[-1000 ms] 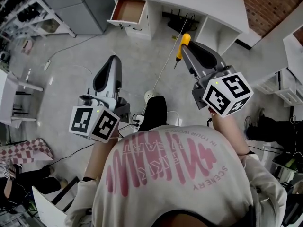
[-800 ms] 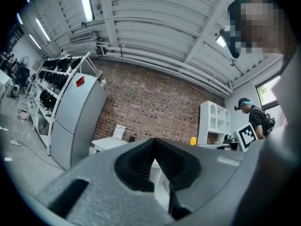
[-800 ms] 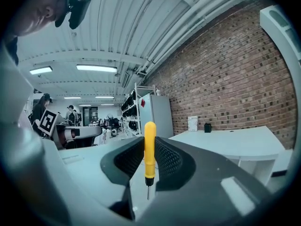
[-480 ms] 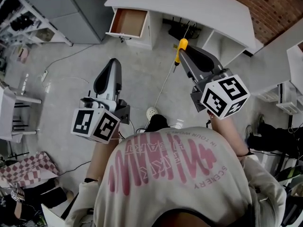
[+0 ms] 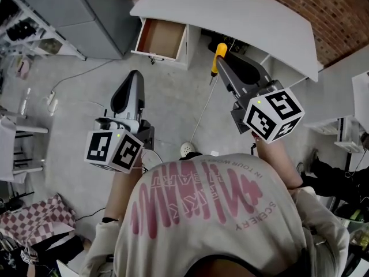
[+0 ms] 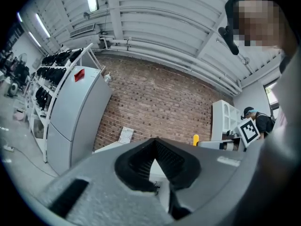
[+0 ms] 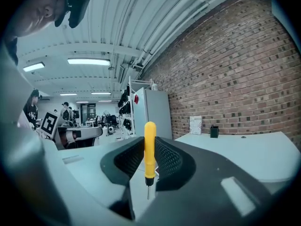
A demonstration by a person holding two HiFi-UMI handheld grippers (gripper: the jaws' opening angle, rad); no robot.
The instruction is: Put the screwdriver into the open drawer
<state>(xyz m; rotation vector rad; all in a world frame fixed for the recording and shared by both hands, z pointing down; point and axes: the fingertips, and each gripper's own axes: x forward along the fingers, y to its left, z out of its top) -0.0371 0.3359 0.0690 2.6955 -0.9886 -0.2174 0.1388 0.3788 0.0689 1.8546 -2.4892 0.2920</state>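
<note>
My right gripper [image 5: 220, 60] is shut on a screwdriver [image 5: 218, 55] with a yellow handle, which stands upright with its thin shaft pointing down. In the right gripper view the handle [image 7: 149, 140] sits clamped between the ribbed black pads of that gripper [image 7: 149, 150]. The open drawer [image 5: 163, 38], wood-brown inside with nothing in it, sticks out of the white desk [image 5: 242, 13], ahead and to the left of the screwdriver. My left gripper [image 5: 134, 75] hangs over the floor below the drawer, its tips together with nothing between them [image 6: 154, 143].
A grey cabinet [image 5: 86, 7] stands left of the desk, with a brick wall [image 5: 328, 16] behind it. Cables and a thin white rod [image 5: 199, 117] lie on the concrete floor. A checkered cloth [image 5: 34, 218] is at the lower left and white shelving [image 5: 349, 134] at the right.
Both grippers have travelled forward toward the desk, so the desk and open drawer now lie closer. The screwdriver stays clamped in the right gripper.
</note>
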